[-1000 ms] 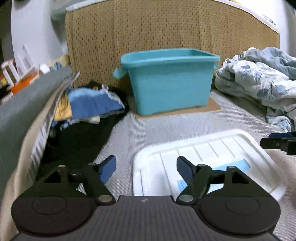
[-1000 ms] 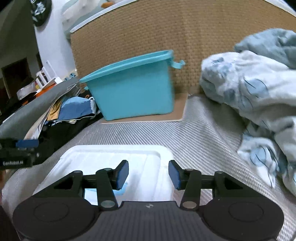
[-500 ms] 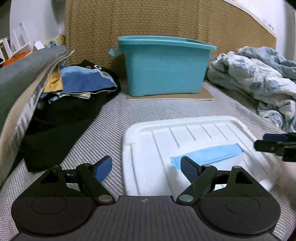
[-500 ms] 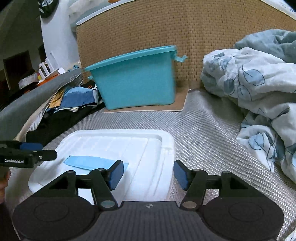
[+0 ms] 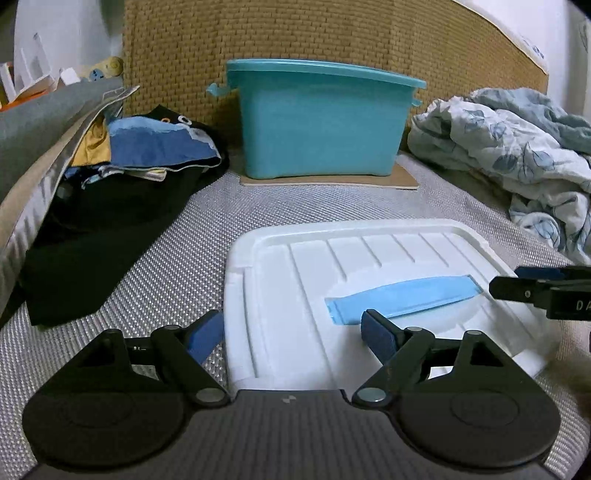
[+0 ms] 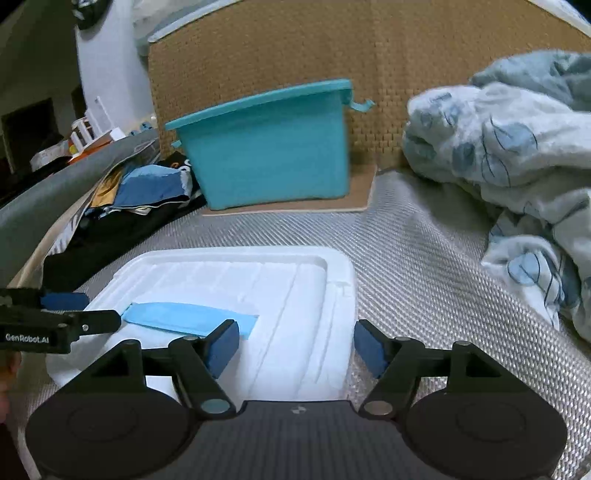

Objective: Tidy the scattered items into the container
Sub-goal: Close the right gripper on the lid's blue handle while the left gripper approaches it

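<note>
From the left wrist, the left gripper hangs low over the near edge of the white lid, jaws spread wide and holding nothing; one blue pad sits just off the lid's left rim, the other over its surface, close to the near end of the blue strip lying flat on the lid. The teal bin stands well back against the woven headboard, with a pile of clothes to its left and a rumpled quilt to its right. From the right wrist, the right gripper is likewise wide open and empty, its left pad beside the strip's end and its right pad just past the lid's right edge. I'd say nothing has been picked up yet: this is the approach. The next move looks like bringing one gripper down over the thin, flat strip and pinching an end, which may need the pad to slide under it, then carrying it to the bin.
</note>
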`<act>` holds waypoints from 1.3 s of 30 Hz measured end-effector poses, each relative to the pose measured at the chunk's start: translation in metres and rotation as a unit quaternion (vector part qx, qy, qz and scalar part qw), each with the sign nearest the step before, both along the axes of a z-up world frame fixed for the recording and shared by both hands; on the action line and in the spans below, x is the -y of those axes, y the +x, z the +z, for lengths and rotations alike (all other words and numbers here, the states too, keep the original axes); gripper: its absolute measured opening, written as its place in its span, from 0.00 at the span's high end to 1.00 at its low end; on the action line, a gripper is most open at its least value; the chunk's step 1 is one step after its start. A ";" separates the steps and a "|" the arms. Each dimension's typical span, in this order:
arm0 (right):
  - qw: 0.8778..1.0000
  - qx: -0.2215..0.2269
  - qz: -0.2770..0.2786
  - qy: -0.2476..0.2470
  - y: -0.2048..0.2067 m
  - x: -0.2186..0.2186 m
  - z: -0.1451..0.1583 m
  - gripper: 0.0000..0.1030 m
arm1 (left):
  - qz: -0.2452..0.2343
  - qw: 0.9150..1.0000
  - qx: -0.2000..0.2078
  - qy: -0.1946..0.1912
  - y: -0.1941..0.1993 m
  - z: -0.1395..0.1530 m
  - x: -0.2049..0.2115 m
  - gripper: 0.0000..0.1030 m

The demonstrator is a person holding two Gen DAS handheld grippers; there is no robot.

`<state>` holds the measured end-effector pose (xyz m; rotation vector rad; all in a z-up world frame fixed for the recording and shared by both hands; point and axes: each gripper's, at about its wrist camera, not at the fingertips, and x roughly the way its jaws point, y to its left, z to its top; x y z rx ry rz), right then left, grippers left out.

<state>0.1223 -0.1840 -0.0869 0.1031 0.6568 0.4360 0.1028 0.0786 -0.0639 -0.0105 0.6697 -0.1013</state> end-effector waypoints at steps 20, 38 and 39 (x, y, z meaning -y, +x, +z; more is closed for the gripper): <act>1.000 -0.014 -0.010 0.021 0.001 -0.002 -0.008 0.24 | 0.010 0.999 -0.016 -0.033 0.008 -0.007 -0.002 0.07; 1.000 -0.013 -0.021 -0.007 -0.002 -0.017 -0.005 0.14 | 0.008 0.999 -0.023 -0.028 0.006 -0.008 0.005 0.01; 1.000 -0.010 -0.023 -0.009 -0.004 -0.018 -0.005 0.14 | 0.009 0.999 -0.023 -0.027 0.006 -0.008 0.006 0.01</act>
